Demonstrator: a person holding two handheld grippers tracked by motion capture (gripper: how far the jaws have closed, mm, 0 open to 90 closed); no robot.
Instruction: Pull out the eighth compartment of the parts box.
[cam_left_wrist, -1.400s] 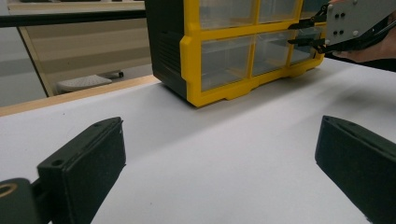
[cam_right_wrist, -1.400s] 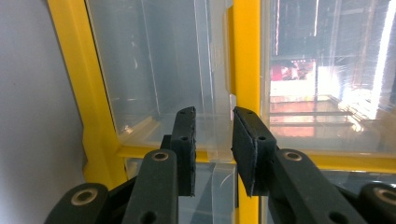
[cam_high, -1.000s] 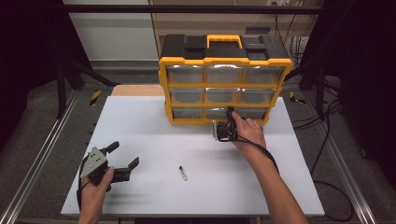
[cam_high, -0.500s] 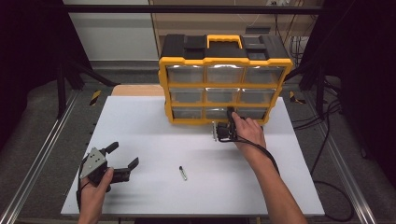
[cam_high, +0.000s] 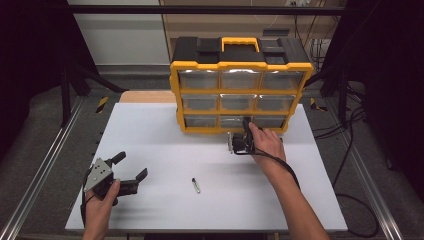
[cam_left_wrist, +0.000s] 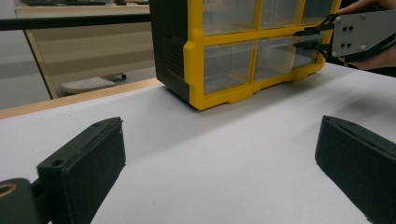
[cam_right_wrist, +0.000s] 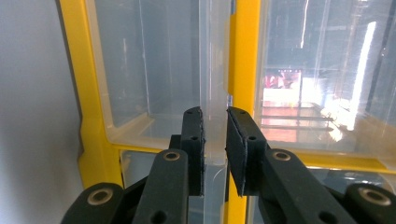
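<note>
A yellow and black organizer (cam_high: 240, 55) with clear drawers stands at the back of the white table (cam_high: 150, 130). My right gripper (cam_high: 245, 126) reaches its bottom middle drawer (cam_high: 231, 121). In the right gripper view, the right gripper (cam_right_wrist: 215, 114) has its pads (cam_right_wrist: 194, 140) pressed on either side of the drawer's clear handle tab (cam_right_wrist: 215, 84). My left gripper (cam_high: 131, 166) rests at the table's front left, its jaws wide apart with nothing between them. The left gripper (cam_left_wrist: 219, 158) faces the organizer (cam_left_wrist: 224, 88), and the right gripper (cam_left_wrist: 310, 38) is seen at the drawer front.
A small dark pin-like part (cam_high: 196, 185) lies on the table between the two hands. Metal rails run along both table sides, and cables (cam_high: 350, 125) trail on the floor at the right.
</note>
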